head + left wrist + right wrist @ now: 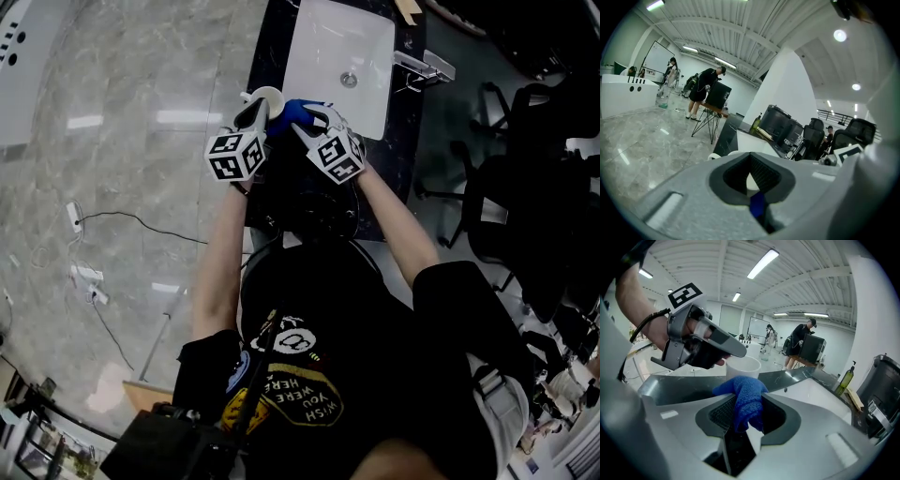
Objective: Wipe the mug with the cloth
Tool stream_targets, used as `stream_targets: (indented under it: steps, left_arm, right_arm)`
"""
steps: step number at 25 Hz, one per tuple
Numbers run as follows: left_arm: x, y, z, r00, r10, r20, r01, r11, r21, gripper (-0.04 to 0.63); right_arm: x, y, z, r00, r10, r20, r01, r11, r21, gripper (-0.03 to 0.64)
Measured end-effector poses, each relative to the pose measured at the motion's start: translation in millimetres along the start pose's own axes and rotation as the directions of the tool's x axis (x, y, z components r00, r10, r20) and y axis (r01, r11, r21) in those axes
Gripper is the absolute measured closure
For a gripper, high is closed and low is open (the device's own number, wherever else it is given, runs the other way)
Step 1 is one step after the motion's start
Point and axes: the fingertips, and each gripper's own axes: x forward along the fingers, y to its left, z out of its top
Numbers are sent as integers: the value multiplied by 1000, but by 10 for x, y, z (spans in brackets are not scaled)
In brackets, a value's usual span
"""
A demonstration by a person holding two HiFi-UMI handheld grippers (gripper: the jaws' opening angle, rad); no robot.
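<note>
The left gripper [256, 112] hides most of the white round mug [265, 94]; the blue fuzzy cloth [745, 399] covers its near side.

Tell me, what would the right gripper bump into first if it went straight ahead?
Probably the white mug, held by the left gripper just ahead; the blue cloth that the right gripper grips would touch it first.

Fuzzy, nubbly blue cloth [743, 399], smooth glossy white mug [747, 367], glossy white sink [323, 47] in a dark polished stone-look desk [268, 42], shiny metal faucet [424, 66], glossy grey marbled floor [122, 141] at left
</note>
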Motion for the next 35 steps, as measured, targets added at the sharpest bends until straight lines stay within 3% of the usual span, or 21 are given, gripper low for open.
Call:
stream_targets:
  steps: [3,7,11,14,17,20,23,27,35]
  left_arm:
    - [-27,0,2,1000,-2,14,3,1000,-28,592]
    - [-84,-40,-26,1000,-9,10,9,1000,-8,592]
    - [-366,17,-3,999,18,44,-16,999,-39,592]
    - [-699,33,-43,998,32,57,-30,999,-37,592]
    - [-1036,-2,-146,996,55,69,-52,998,-44,592]
    - [-1321,-82,-223,992,92,89,-87,995,-50,592]
    - [-1519,-267,-282,989,124,86,-127,991,31,592]
    - [-1645,-550,-396,991,127,32,-131,978,162,592]
    - [-1708,-702,-341,989,136,58,-146,965,219,592]
  right_arm:
    - [-71,281,49,999,44,21,-44,999,12,471]
    - [-155,711,143,990,133,51,-132,991,-20,471]
    - [-199,765,177,991,110,81,-115,991,68,462]
    - [-185,819,-94,992,126,13,-126,979,161,351]
    - [-431,755,-145,996,77,33,-83,971,225,354]
    - [-785,603,19,992,-33,119,-5,951,308,437]
    - [-1116,494,239,969,-160,191,78,923,378,613]
    - [-1356,555,341,951,-231,203,125,894,431,615]
    - [-1424,648,375,948,-246,204,143,897,418,615]
